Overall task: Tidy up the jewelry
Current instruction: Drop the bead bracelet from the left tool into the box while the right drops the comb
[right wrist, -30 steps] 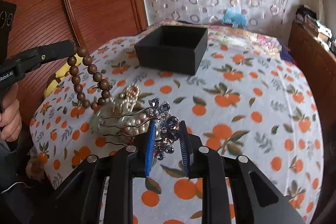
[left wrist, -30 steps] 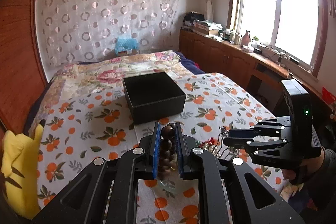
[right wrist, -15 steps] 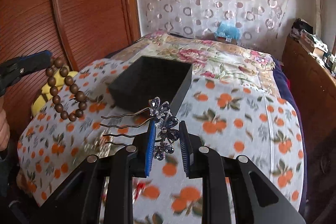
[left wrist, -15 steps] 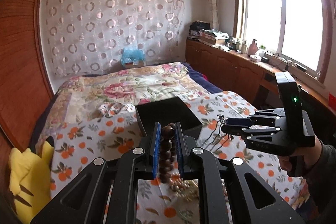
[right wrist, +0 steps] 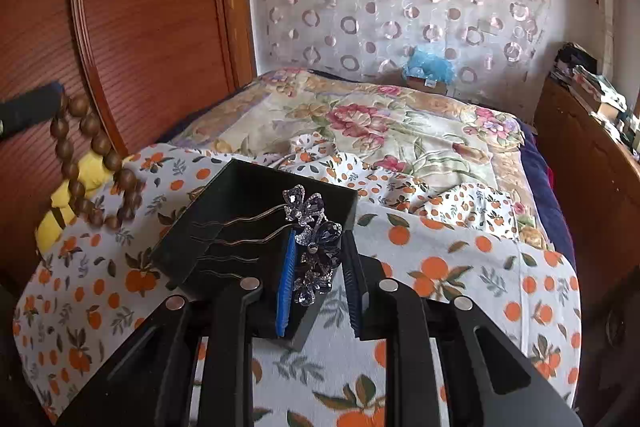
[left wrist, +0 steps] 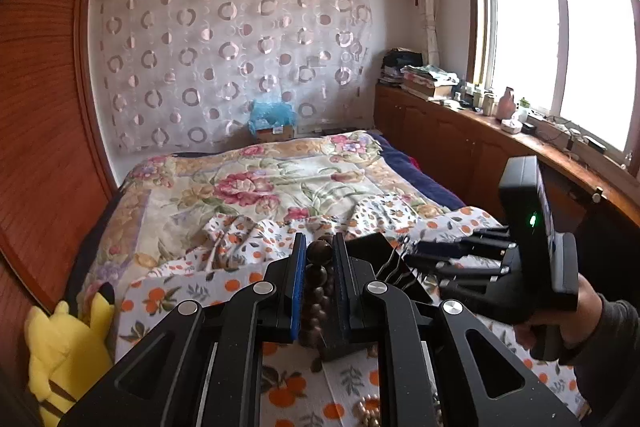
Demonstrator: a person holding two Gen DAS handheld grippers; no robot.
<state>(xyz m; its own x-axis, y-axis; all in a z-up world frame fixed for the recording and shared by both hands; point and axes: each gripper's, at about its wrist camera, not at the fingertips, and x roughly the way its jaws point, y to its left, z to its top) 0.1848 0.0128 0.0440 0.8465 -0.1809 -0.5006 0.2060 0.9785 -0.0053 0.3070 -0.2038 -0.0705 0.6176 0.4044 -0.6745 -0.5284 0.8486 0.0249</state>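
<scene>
risk: left claw point(left wrist: 317, 281) grips bead bracelet point(right wrist: 92, 163), right claw point(right wrist: 318, 277) grips hairpin point(right wrist: 312, 239); prongs may snag box point(right wrist: 224, 219) rim.

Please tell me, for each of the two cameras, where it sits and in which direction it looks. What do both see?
Left wrist: sits on the left gripper, looks along the bed toward the curtain wall and window; its fingers pinch the bead bracelet; the right gripper and hand show at right.
Right wrist: sits on the right gripper, looks over the black box toward the curtain; its fingers hold the hair comb; the left gripper's tip shows at left.
Shared: bracelet, box, comb, orange-print cloth, yellow plush.
</scene>
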